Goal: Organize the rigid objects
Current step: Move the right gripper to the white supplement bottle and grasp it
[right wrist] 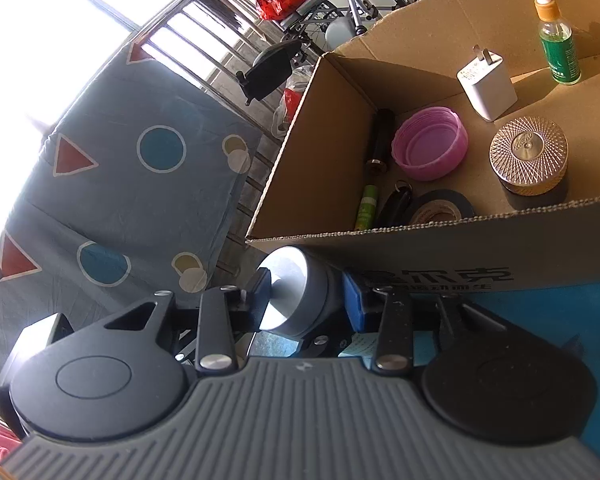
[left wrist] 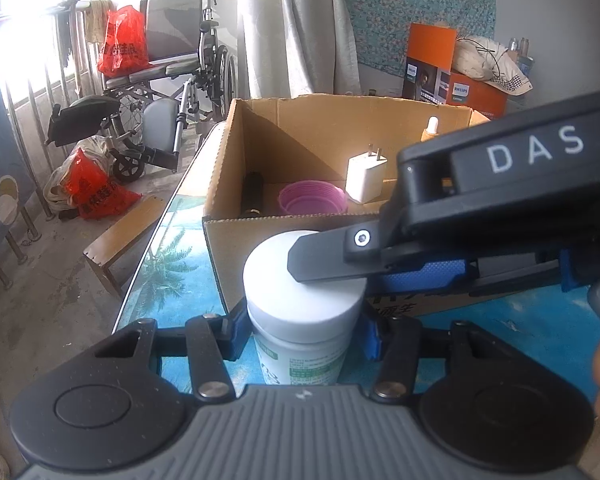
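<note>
An open cardboard box (right wrist: 324, 152) stands on a blue table (left wrist: 520, 328) whose cover bears a palm-tree print. Just in front of the box's near wall stands a white-lidded plastic jar (left wrist: 300, 312) with a green label, upright. The left gripper (left wrist: 300, 338) has its blue-padded fingers (left wrist: 372, 340) pressed on either side of the jar's body below the lid. The right gripper (right wrist: 306, 300) comes in from the side and clamps the jar's white lid (right wrist: 296, 292) between its pads, one black finger lying across the lid's top in the left wrist view. Inside the box lie a gold patterned-lid jar (right wrist: 530, 156), a pink cap (right wrist: 430, 144) with its hollow up, a white charger plug (right wrist: 486, 86), a roll of black tape (right wrist: 440, 208), a green dropper bottle (right wrist: 558, 36) standing upright by the far wall, a black cylinder (right wrist: 380, 136) and a small green tube (right wrist: 366, 206)
</note>
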The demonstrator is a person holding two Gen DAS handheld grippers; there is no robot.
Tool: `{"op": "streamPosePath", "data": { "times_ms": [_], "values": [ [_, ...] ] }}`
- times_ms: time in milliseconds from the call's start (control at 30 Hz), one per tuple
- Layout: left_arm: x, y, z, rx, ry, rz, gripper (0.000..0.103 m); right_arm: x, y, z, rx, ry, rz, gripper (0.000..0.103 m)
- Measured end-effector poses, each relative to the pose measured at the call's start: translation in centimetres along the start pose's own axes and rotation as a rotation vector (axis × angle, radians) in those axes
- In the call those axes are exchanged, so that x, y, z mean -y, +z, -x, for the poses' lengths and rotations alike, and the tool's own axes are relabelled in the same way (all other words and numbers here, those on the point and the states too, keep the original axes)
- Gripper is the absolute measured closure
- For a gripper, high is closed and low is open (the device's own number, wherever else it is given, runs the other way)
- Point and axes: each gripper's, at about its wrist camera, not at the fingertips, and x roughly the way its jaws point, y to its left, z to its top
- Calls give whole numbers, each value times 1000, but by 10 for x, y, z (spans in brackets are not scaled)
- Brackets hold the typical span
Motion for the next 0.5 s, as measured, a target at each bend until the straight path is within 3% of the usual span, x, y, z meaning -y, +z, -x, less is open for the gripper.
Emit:
{"op": "streamPosePath", "data": {
  "times_ms": [500],
  "values": [
    [30, -2, 0, -3, -59, -64, 49, 18, -8, 37, 45, -42, -36, 64]
  ]
}}
